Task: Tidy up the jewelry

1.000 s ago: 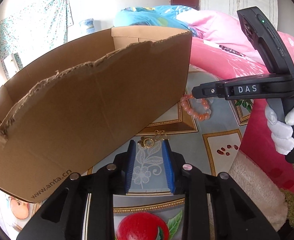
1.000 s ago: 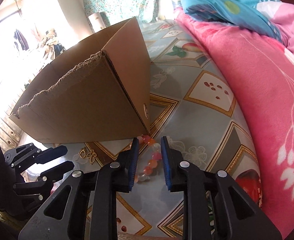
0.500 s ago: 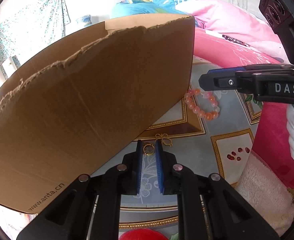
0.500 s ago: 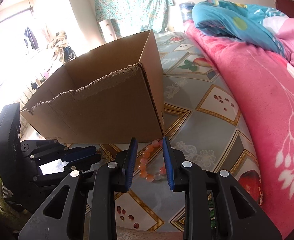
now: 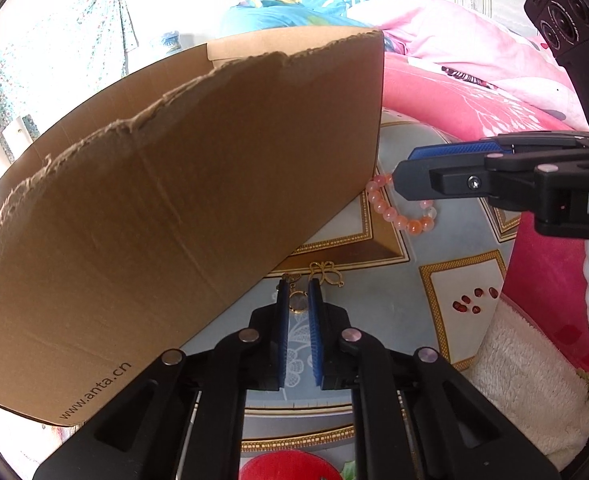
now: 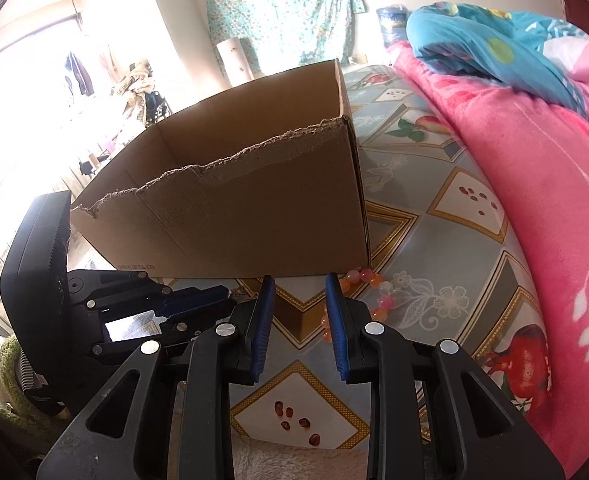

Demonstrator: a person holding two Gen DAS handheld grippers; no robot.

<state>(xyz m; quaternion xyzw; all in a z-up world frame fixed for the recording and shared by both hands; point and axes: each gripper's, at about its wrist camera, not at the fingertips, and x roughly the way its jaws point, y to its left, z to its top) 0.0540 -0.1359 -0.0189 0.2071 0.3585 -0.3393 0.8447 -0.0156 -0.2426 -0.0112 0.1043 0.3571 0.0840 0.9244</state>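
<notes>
Surface: patterned bedspread beside a pink blanket.
Box: torn cardboard box, unmoved.
Left gripper: jaws closing, narrower than before, pinching gold jewelry.
Right gripper: unchanged, released, lifted above bead bracelet.

Left wrist view: low, close behind own fingers, facing forward and down at cardboard box filling left and centre of frame. Right wrist view: higher, further back, box centre frame. Shared: box, patterned cloth, bead bracelet by box corner, pink blanket.
</notes>
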